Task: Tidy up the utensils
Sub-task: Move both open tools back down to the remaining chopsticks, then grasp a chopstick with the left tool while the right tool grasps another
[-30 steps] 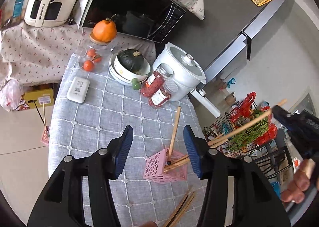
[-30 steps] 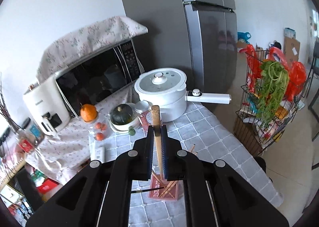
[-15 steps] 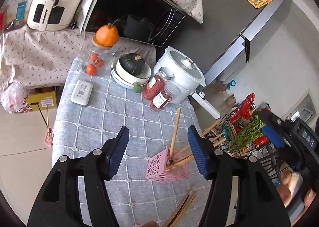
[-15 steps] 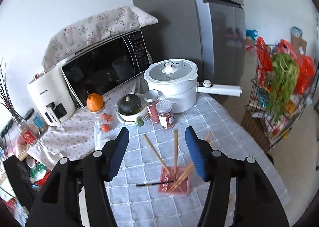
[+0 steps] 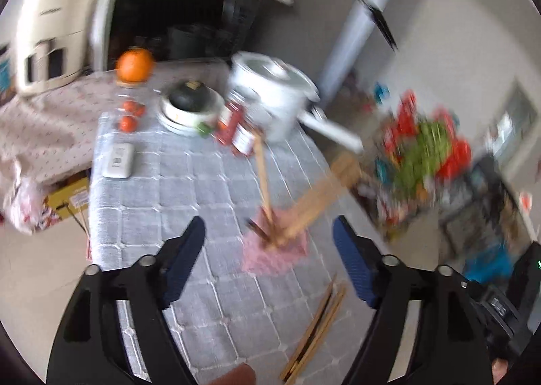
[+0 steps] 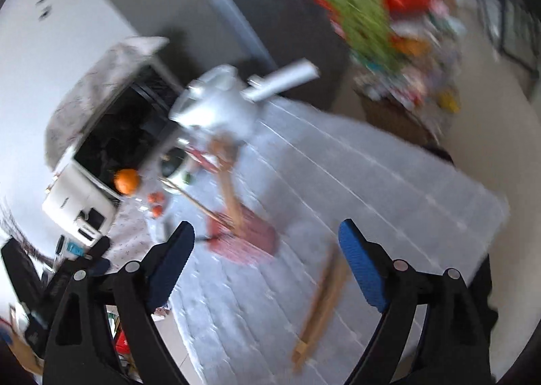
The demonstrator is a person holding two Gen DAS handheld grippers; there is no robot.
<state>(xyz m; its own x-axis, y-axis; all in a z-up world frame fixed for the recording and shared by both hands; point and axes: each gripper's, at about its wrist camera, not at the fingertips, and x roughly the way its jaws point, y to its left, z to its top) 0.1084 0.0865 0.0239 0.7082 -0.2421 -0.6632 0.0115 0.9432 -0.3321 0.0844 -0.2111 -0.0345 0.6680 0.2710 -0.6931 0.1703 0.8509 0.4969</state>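
Grey quilted cloth covers the desk (image 5: 175,188), crowded at the far end with a white pot (image 5: 270,94), jars and a bowl of squash. Near the front edge stands a small pink holder (image 5: 275,253) with several chopsticks (image 5: 263,182) leaning out at wide angles. A loose bundle of chopsticks (image 5: 318,324) lies flat on the cloth just in front of it.

Both views are smeared, so fine detail is a guess. The left gripper (image 5: 268,266) and right gripper (image 6: 267,266) each have their jaws spreading apart, with nothing pressed between the pads.

The holder looks light and top-heavy; a knock from either gripper on the splayed sticks could tip it. The flat bundle lies close to the desk's edge, so a shallow grab could push sticks off or pick up only some of them.
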